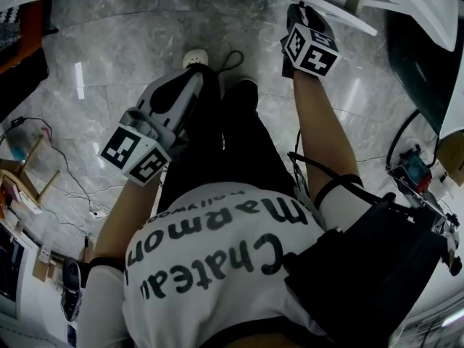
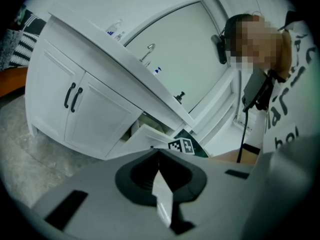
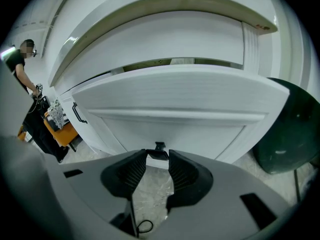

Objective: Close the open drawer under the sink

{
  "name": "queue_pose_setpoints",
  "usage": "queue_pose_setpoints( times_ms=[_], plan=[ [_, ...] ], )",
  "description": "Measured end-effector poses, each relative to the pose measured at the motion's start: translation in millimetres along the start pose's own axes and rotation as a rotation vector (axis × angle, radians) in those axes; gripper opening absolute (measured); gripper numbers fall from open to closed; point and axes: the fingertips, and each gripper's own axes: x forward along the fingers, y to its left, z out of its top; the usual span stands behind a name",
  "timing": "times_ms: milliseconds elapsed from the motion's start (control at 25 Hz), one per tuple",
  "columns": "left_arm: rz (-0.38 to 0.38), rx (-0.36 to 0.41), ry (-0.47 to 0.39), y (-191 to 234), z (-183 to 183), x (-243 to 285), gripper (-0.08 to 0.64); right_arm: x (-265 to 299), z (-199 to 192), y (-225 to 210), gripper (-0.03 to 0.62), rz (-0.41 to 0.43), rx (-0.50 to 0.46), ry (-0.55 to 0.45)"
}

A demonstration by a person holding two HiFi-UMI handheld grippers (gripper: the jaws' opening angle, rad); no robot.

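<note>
**Small handle, spread tongs: the push can slip**

The white panelled drawer front stands out from the white vanity cabinet. It sits under the front edge of the white slab desk, and a dark gap shows along its top edge, so it is not closed yet. Its small black handle sits low on the panel, near the bottom edge.

The right tongs are spread apart. The handle lies right at their tips, filling the space between them, and I see no firm clamp on it. The left tongs are clenched on nothing and hang to the left, well away from the drawer.

What could go wrong, as I judge it:

- **Slip:** if the tips push on the little handle and not on the flat panel, they could slide off and strike the paint.
- **Snag:** the handle could wedge between the spread tips and pull the drawer back out when the tongs withdraw.
- **Skew:** the handle is low on the panel, so a push there may tip the drawer and jam it on its runners.
- **Slam:** a hard shove could bang the front against the cabinet.

Further out, a dark green round bin stands just beside the cabinet's right corner. A thin black cable loop lies on the grey marble floor below the tongs. A step forward could catch either one.
</note>
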Motion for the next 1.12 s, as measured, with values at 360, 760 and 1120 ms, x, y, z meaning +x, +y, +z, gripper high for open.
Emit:
queue_pose_setpoints(
  times_ms=[360,760,1120],
  plan=[
    [0.022,-0.015,-0.009,15,3,-3,0.009,15,7,3,0.15,-0.017,0.012,0.003],
    [0.033,-0.018,-0.017,15,4,-4,0.009,12,7,-1,0.15,-0.032,0.023,-0.013],
    [0.04,-0.017,-0.016,14,0,-6,0.009,17,19,-7,0.15,-0.029,0.026,-0.035]
  ],
)
